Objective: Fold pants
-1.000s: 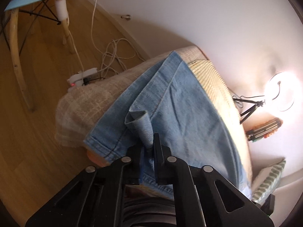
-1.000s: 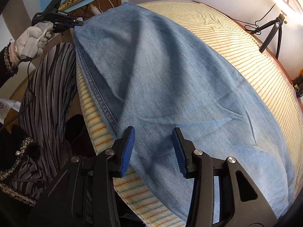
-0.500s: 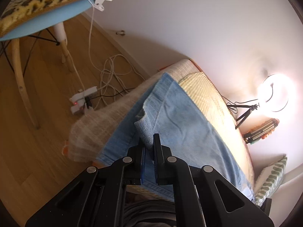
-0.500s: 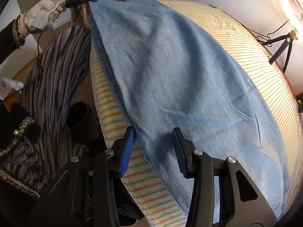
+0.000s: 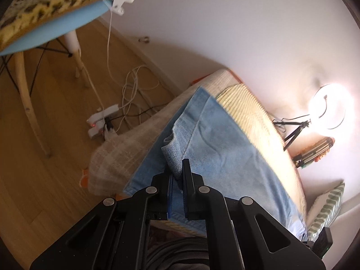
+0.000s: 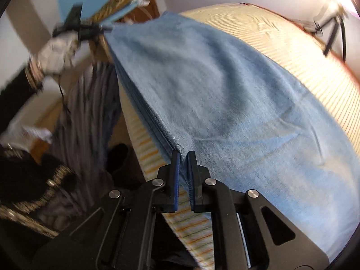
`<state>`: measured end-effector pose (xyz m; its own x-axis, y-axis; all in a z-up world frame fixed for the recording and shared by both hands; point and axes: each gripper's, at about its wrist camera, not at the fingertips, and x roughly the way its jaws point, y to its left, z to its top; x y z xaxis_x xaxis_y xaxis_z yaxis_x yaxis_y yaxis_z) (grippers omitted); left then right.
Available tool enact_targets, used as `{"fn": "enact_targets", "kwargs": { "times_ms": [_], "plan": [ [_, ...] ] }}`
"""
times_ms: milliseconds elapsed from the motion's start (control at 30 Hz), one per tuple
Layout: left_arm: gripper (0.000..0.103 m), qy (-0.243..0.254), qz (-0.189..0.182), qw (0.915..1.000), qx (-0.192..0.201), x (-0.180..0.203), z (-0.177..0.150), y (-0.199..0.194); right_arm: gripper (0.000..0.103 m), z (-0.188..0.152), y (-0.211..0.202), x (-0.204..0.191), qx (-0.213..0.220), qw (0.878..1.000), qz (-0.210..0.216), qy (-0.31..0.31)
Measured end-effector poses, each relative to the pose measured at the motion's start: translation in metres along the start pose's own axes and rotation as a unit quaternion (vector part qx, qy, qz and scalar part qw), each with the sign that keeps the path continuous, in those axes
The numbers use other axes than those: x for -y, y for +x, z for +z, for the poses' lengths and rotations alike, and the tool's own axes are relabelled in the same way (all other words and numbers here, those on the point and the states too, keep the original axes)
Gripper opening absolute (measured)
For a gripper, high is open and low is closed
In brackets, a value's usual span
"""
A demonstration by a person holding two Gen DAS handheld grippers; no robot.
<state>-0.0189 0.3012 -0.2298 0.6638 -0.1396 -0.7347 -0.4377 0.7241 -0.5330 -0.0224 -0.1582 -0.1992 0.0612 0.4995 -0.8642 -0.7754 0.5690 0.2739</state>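
Striped bed [image 6: 303, 72] is carrying the pants [image 6: 225, 103] (lengthwise between your grippers), left gripper [image 5: 177, 175] and right gripper [image 6: 183, 157] both pinching denim edges.

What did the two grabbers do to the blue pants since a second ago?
The right gripper, open a second ago, has shut on the near edge of the pants. The left gripper has lifted its pinched corner higher, pulling that edge taut. It stayed shut throughout, and most of the pants stayed on the striped bed.
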Motion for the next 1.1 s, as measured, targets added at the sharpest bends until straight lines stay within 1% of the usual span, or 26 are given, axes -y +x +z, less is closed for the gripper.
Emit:
{"fn": "enact_targets", "kwargs": {
  "times_ms": [67, 133, 167, 233, 267, 333, 400, 467, 533, 600, 700, 733, 767, 800, 833, 867, 900, 933, 967, 1033, 1100],
  "plan": [
    [0.006, -0.007, 0.018, 0.9996, -0.023, -0.009, -0.006, 0.015, 0.008, -0.005, 0.008, -0.001, -0.011, 1.0, -0.001, -0.004],
    [0.007, 0.0, 0.032, 0.9984, -0.047, -0.012, -0.011, 0.028, 0.008, -0.005, 0.011, -0.005, -0.022, 1.0, -0.003, -0.011],
    [0.008, 0.004, 0.034, 0.9984, -0.044, -0.01, -0.01, 0.027, 0.009, -0.006, 0.008, -0.004, -0.021, 1.0, 0.004, -0.008],
    [0.012, 0.01, 0.042, 0.9978, -0.051, -0.005, -0.006, 0.023, 0.01, -0.006, -0.009, 0.0, 0.0, 1.0, 0.019, 0.004],
    [0.019, 0.022, 0.049, 0.9972, -0.053, -0.001, -0.003, 0.019, 0.014, -0.006, -0.02, 0.004, 0.015, 1.0, 0.021, 0.008],
    [0.02, 0.06, 0.065, 0.9947, -0.053, 0.014, 0.005, 0.009, 0.034, -0.009, -0.048, 0.017, 0.048, 0.999, 0.005, 0.02],
    [0.022, 0.088, 0.067, 0.9925, -0.052, 0.03, 0.013, -0.001, 0.046, -0.015, -0.076, 0.039, 0.082, 0.995, -0.02, 0.047],
    [0.024, 0.119, 0.061, 0.9897, -0.052, 0.052, 0.02, -0.01, 0.047, -0.024, -0.102, 0.068, 0.105, 0.99, -0.042, 0.083],
    [0.027, 0.16, 0.055, 0.9841, -0.056, 0.08, 0.025, -0.014, 0.047, -0.036, -0.126, 0.097, 0.122, 0.983, -0.073, 0.116],
    [0.03, 0.19, 0.044, 0.9789, -0.062, 0.107, 0.026, -0.014, 0.047, -0.051, -0.149, 0.127, 0.128, 0.975, -0.119, 0.135],
    [0.03, 0.232, 0.019, 0.9704, -0.065, 0.154, 0.03, -0.012, 0.047, -0.07, -0.176, 0.168, 0.116, 0.965, -0.173, 0.159],
    [0.03, 0.249, 0.01, 0.9663, -0.063, 0.173, 0.03, -0.009, 0.047, -0.075, -0.184, 0.182, 0.111, 0.962, -0.188, 0.163],
    [0.033, 0.262, 0.0, 0.963, -0.063, 0.19, 0.029, -0.006, 0.049, -0.082, -0.191, 0.195, 0.104, 0.959, -0.206, 0.167],
    [0.037, 0.274, -0.012, 0.9594, -0.065, 0.206, 0.026, -0.002, 0.056, -0.089, -0.198, 0.21, 0.1, 0.954, -0.223, 0.174],
    [0.037, 0.287, -0.026, 0.955, -0.069, 0.224, 0.021, 0.004, 0.061, -0.095, -0.205, 0.225, 0.098, 0.951, -0.23, 0.181],
    [0.037, 0.301, -0.041, 0.9499, -0.074, 0.243, 0.013, 0.012, 0.064, -0.1, -0.21, 0.237, 0.096, 0.951, -0.227, 0.187],
    [0.038, 0.31, -0.053, 0.9461, -0.078, 0.258, 0.006, 0.019, 0.07, -0.104, -0.215, 0.251, 0.091, 0.952, -0.221, 0.191],
    [0.038, 0.319, -0.069, 0.9414, -0.085, 0.276, -0.004, 0.027, 0.072, -0.108, -0.217, 0.263, 0.085, 0.953, -0.218, 0.194],
    [0.038, 0.326, -0.083, 0.9368, -0.095, 0.292, -0.015, 0.037, 0.072, -0.112, -0.218, 0.272, 0.078, 0.953, -0.218, 0.196],
    [0.038, 0.342, -0.11, 0.9262, -0.113, 0.324, -0.038, 0.059, 0.072, -0.119, -0.212, 0.293, 0.049, 0.956, -0.209, 0.2],
    [0.038, 0.363, -0.131, 0.9132, -0.131, 0.357, -0.064, 0.078, 0.072, -0.128, -0.207, 0.306, 0.019, 0.961, -0.195, 0.197]
  ]
}}
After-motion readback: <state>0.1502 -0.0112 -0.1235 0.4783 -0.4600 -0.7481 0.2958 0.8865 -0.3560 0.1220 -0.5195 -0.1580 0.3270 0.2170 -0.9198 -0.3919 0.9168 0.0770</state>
